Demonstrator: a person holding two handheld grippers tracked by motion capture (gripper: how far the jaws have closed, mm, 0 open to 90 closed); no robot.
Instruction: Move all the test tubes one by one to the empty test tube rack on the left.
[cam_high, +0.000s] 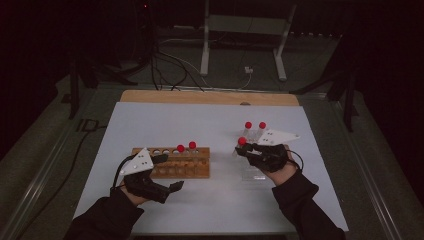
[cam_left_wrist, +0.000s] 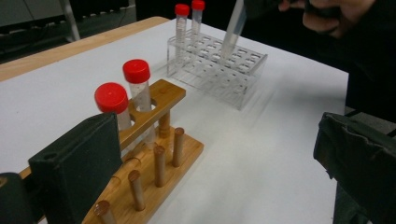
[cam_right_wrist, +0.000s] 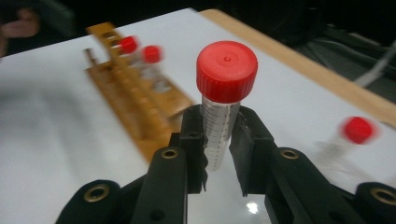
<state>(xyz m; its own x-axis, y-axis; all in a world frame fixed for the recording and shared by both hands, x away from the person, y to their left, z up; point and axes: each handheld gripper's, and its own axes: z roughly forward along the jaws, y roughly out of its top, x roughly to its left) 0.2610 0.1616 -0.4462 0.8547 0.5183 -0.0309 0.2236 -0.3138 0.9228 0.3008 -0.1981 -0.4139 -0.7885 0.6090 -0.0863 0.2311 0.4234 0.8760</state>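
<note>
My right gripper (cam_right_wrist: 218, 154) clamps a red-capped tube (cam_right_wrist: 223, 100), lifted above the clear rack (cam_left_wrist: 219, 70); my left gripper (cam_high: 162, 172) hangs open at the wooden rack's (cam_high: 172, 162) seven o'clock; two tubes stand there, two remain in the clear rack, so I judge the transfer roughly half done.

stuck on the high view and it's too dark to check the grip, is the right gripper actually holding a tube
Observer: Yes. In the right gripper view the right gripper is shut on a red-capped tube, pinched below its cap.
Operator: is the tube clear of the plastic rack
Observer: The left gripper view shows its tip hanging tilted above the clear rack.
Operator: what's the left gripper doing
Observer: The left gripper is open beside the wooden rack, nothing between its jaws.
</note>
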